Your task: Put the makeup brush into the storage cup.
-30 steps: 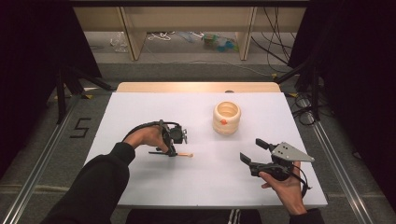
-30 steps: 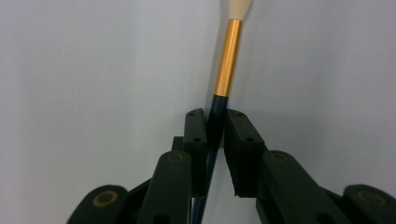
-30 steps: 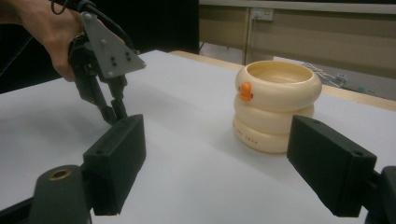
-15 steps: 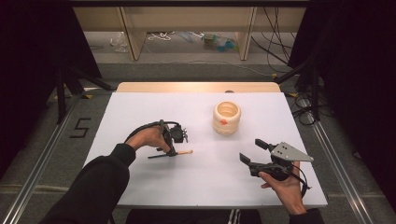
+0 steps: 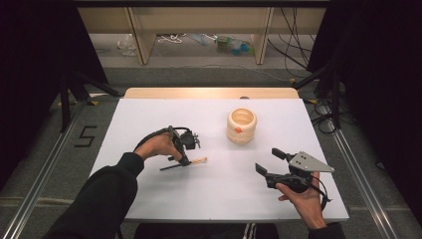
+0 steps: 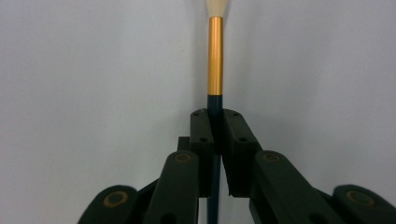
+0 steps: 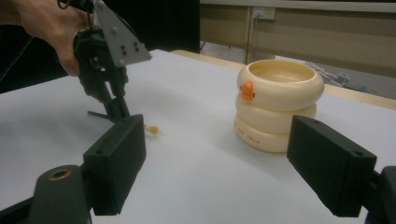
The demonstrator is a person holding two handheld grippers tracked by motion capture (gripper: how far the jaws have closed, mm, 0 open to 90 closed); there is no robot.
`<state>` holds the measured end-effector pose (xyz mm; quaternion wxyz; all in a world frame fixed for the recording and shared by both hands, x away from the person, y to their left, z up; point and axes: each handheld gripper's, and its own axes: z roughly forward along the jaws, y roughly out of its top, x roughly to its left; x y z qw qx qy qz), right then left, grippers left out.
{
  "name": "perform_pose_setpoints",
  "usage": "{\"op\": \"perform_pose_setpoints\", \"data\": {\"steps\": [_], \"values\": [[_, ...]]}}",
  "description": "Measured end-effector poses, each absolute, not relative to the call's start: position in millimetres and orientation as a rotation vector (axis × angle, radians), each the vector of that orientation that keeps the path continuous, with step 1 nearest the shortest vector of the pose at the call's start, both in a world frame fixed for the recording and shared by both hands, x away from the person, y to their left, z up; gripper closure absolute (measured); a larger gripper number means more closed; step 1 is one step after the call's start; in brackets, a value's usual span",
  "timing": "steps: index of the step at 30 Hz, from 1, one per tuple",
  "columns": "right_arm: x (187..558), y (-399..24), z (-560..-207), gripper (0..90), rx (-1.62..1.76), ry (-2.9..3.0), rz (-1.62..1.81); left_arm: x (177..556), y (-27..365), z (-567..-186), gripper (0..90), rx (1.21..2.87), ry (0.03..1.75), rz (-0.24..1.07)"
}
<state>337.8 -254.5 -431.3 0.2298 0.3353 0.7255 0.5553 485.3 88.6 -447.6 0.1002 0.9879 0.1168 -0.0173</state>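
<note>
A paintbrush (image 5: 197,161) with a dark handle, gold ferrule (image 6: 215,56) and pale bristles lies low over the white table (image 5: 149,114), left of centre. My left gripper (image 5: 184,160) points down onto it, and its jaws are shut on the dark handle just behind the ferrule, as the left gripper view (image 6: 215,127) shows. My right gripper (image 5: 269,161) is held at the front right, open, with nothing between its pads (image 7: 116,163). It faces a cream ringed cup (image 7: 279,105) with a small orange mark.
The cream cup (image 5: 242,125) stands upright right of centre toward the back of the table. Beyond the table's far wooden edge (image 5: 209,92) are shelf legs and cables on the floor. Dark curtains flank both sides.
</note>
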Motion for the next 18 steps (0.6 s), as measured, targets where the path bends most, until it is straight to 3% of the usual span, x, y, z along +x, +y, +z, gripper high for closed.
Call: {"op": "perform_pose_setpoints", "data": {"steps": [10, 13, 18], "values": [[337.6, -254.5, -431.3, 20.6, 0.924, 1.996, 1.529, 488.6, 100.9, -419.5, 83.3, 2.649, 0.487, 0.035], [338.1, -253.7, -431.9, 20.6, 0.926, 1.981, 1.532, 483.0, 104.1, -413.7, 83.3, 2.472, 0.591, 0.092], [338.0, -253.3, -431.8, 20.6, 0.920, 1.991, 1.535, 475.8, 117.2, -403.0, 83.3, 2.310, 0.624, 0.151]]}}
